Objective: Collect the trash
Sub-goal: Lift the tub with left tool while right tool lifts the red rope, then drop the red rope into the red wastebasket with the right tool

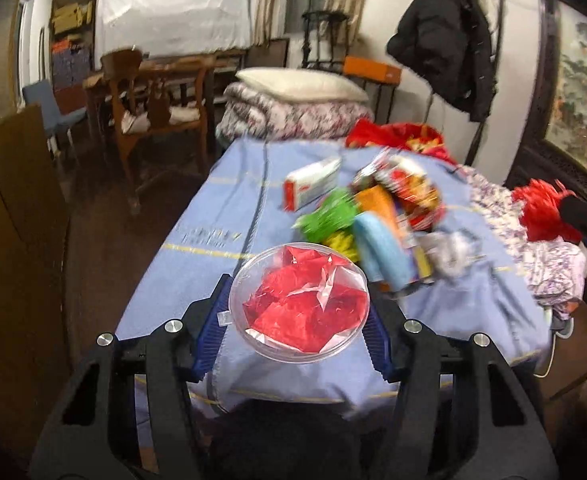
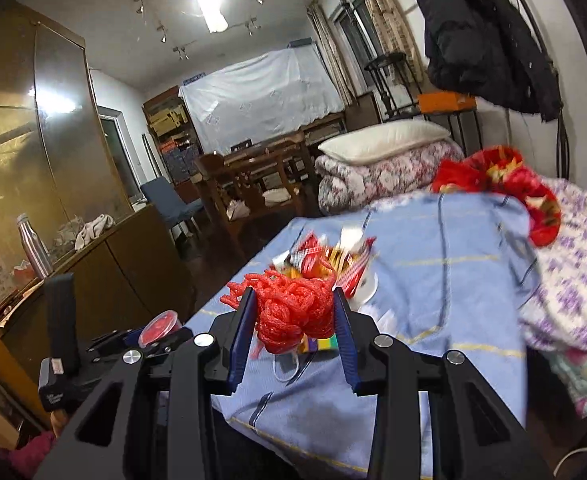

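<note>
My left gripper [image 1: 298,304] is shut on a clear round plastic container [image 1: 309,276] with crumpled red wrapping inside, held above the near end of the bed. Beyond it a trash pile [image 1: 377,220] lies on the blue sheet: a white and red box [image 1: 313,184], a green wrapper [image 1: 327,216], a blue packet and a snack bag. In the right wrist view my right gripper [image 2: 293,294] is shut on a bundle of red netting [image 2: 289,320], just before the same trash pile [image 2: 333,264]. The left gripper [image 2: 149,340] shows at lower left there.
The blue sheet [image 1: 213,248] covers a bed, with a floral cover [image 2: 565,280] and red blanket [image 2: 505,184] on its right. A folded quilt with pillow [image 1: 293,112] lies at the far end. A wooden cabinet [image 1: 13,240] stands left, with a chair [image 1: 153,112] beyond it.
</note>
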